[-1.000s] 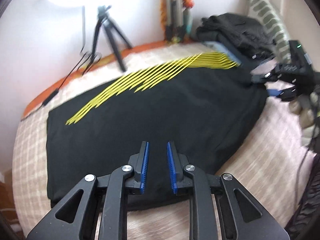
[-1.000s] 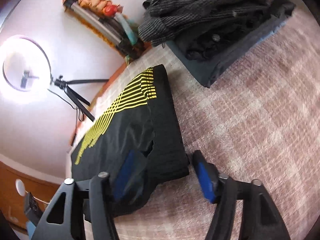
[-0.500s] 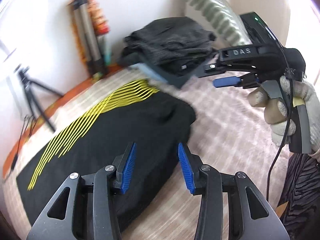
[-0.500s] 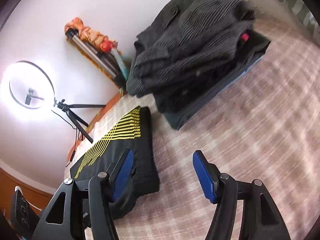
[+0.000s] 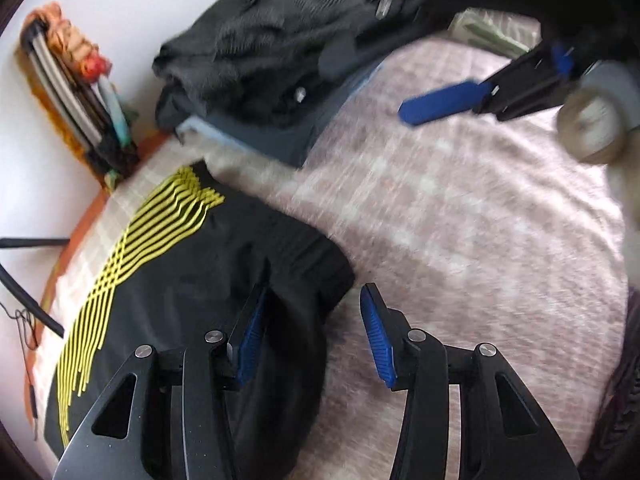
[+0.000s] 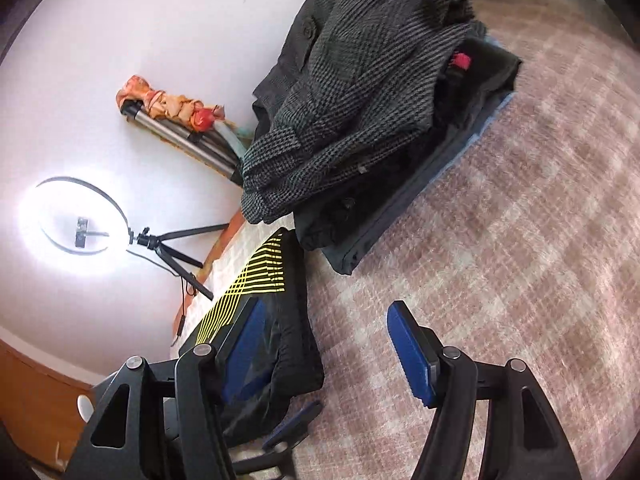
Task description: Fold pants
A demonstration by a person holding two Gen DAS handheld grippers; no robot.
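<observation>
Black pants with yellow stripes (image 5: 172, 280) lie folded flat on the pink checked bed cover (image 5: 460, 248). My left gripper (image 5: 310, 336) is open and empty, hovering at the pants' near right corner, its left finger over the cloth. My right gripper (image 6: 324, 344) is open and empty above the bed, its left finger over the pants (image 6: 288, 320) as seen in the right wrist view. The right gripper also shows in the left wrist view (image 5: 448, 100), held up at the far right by a gloved hand (image 5: 592, 128).
A pile of folded dark clothes (image 6: 368, 104) with a grey knitted garment on top sits at the back of the bed (image 5: 272, 52). A ring light on a tripod (image 6: 76, 216) and a bundle of rods (image 6: 180, 128) stand against the white wall.
Both grippers have lifted off the pants and swung right toward the clothes pile. My left gripper's jaws have opened wider. The pants stay flat on the bed.
</observation>
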